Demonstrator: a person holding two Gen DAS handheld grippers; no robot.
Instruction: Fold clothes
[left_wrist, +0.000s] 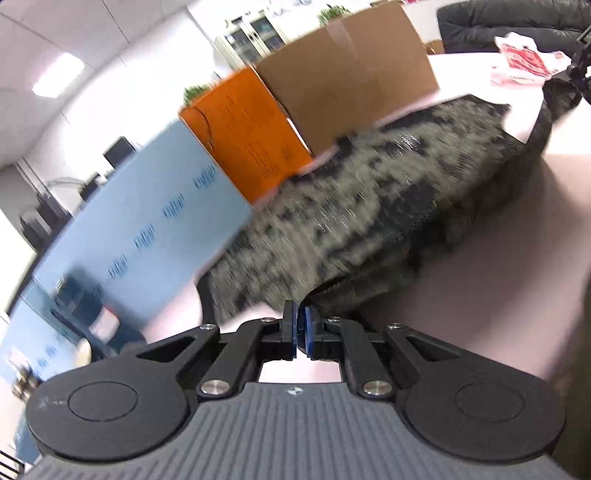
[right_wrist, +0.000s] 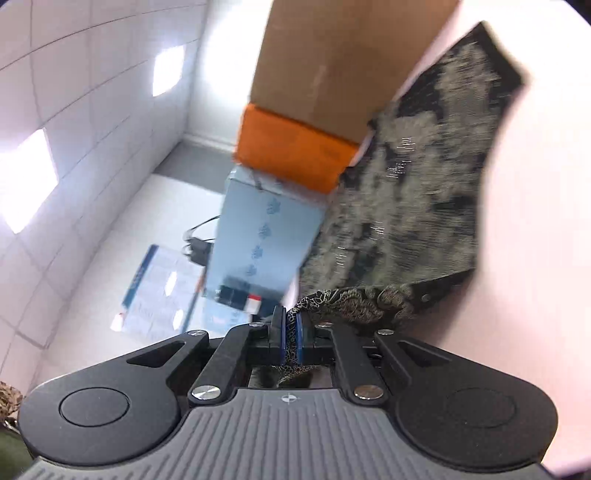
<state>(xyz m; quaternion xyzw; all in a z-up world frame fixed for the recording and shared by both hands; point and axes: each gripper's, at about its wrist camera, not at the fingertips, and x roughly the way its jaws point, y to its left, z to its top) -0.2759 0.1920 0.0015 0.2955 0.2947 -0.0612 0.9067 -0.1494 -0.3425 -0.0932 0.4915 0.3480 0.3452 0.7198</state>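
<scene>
A dark garment with a black and beige mottled pattern (left_wrist: 369, 206) lies spread on the pale pink table (left_wrist: 517, 258). My left gripper (left_wrist: 301, 325) is shut on the garment's near edge, with dark fabric pinched between the blue pads. In the right wrist view the same garment (right_wrist: 406, 203) stretches away across the table (right_wrist: 535, 258). My right gripper (right_wrist: 291, 332) is shut on a bunched patterned edge of it, and the cloth runs between the pads and back under the gripper. Both views are blurred.
A row of boxes stands along the far side of the garment: a light blue box (left_wrist: 147, 229), an orange box (left_wrist: 247, 136) and a brown cardboard box (left_wrist: 351, 74). They also show in the right wrist view (right_wrist: 303, 151). A red-and-white packet (left_wrist: 524, 59) lies at the far right.
</scene>
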